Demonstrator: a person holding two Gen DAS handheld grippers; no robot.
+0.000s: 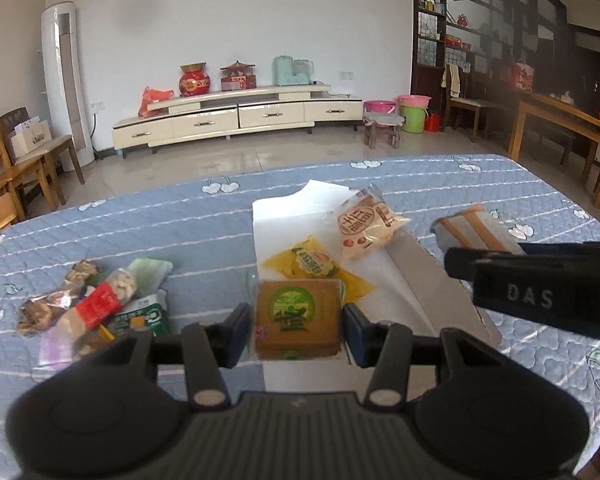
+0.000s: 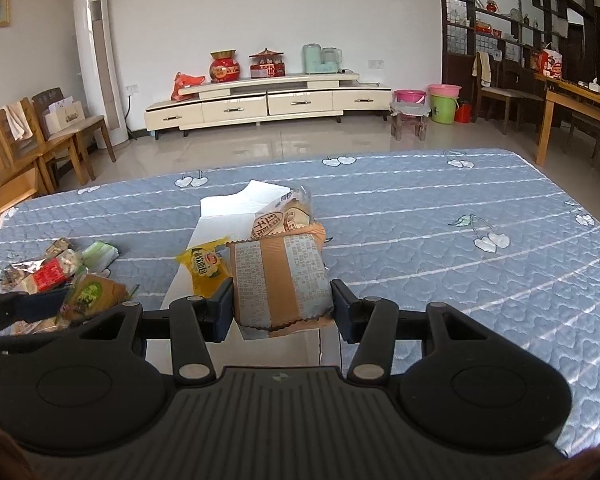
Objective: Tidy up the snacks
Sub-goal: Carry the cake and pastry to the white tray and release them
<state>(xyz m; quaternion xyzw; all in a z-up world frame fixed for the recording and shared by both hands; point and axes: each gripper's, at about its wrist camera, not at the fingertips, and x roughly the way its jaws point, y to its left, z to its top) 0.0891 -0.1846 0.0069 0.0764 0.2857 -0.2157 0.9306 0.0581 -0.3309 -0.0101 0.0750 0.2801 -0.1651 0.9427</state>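
Note:
My left gripper (image 1: pixel 297 322) is shut on a square brown snack pack with a green logo (image 1: pixel 298 316), held above the near edge of a white box (image 1: pixel 284 216). My right gripper (image 2: pixel 283 300) is shut on an orange and grey snack pack (image 2: pixel 280 280), over the same white box (image 2: pixel 220 216). In the box lie a yellow pack (image 1: pixel 312 266) and a cream bread pack (image 1: pixel 366 226); both show in the right wrist view, the yellow pack (image 2: pixel 204 266) and the bread pack (image 2: pixel 284 216). The right gripper's pack appears in the left wrist view (image 1: pixel 472 228).
A pile of loose snack packs (image 1: pixel 96 300) lies on the blue quilted table cover (image 1: pixel 160 220) left of the box; it also shows in the right wrist view (image 2: pixel 48 268). The table's far edge faces a tiled floor, chairs and a low TV cabinet (image 1: pixel 236 116).

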